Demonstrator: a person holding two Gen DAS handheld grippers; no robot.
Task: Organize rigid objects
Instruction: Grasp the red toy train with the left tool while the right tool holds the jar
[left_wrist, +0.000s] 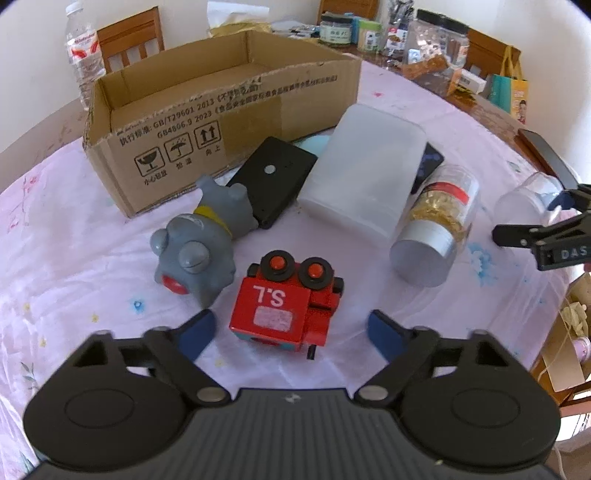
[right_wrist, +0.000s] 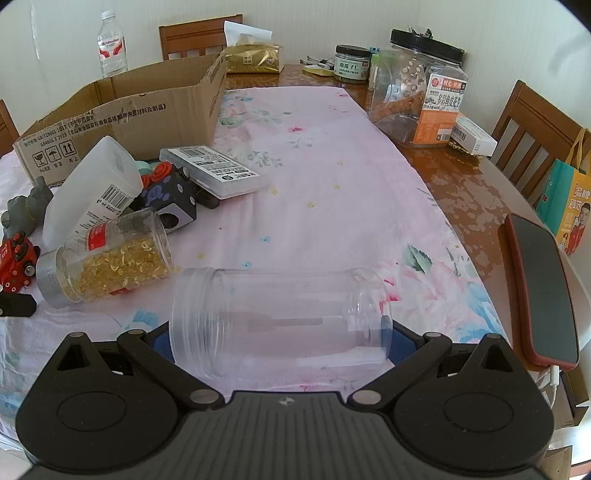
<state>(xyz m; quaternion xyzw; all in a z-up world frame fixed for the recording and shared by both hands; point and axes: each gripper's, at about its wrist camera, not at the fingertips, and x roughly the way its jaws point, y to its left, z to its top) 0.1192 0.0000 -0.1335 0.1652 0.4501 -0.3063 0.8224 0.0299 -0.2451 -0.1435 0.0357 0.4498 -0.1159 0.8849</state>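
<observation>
Two claws are recorded, one per view. Left claw (left_wrist: 288, 332): spread wide, nothing held; the red toy truck (left_wrist: 286, 302) is seen at lower centre of the left view, lying between the blue fingertips (left_wrist: 195, 332) with clear space on both sides; the grey toy figure (left_wrist: 199, 236) lies just beside it at centre left. Right claw (right_wrist: 280, 336): set around the empty clear jar (right_wrist: 279, 321), which lies on its side at lower centre of the right view; whether the pads press it cannot be told. The cardboard box (left_wrist: 207, 99), open-topped, is seen at upper left of both views, well apart from the jar; it is judged the likely destination. For the step in hand, the truck is best squared between the fingertips before closing, so the grey figure is not nudged; the jar, smooth and round, is judged liable to slip or roll unless gripped firmly across its middle.
</observation>
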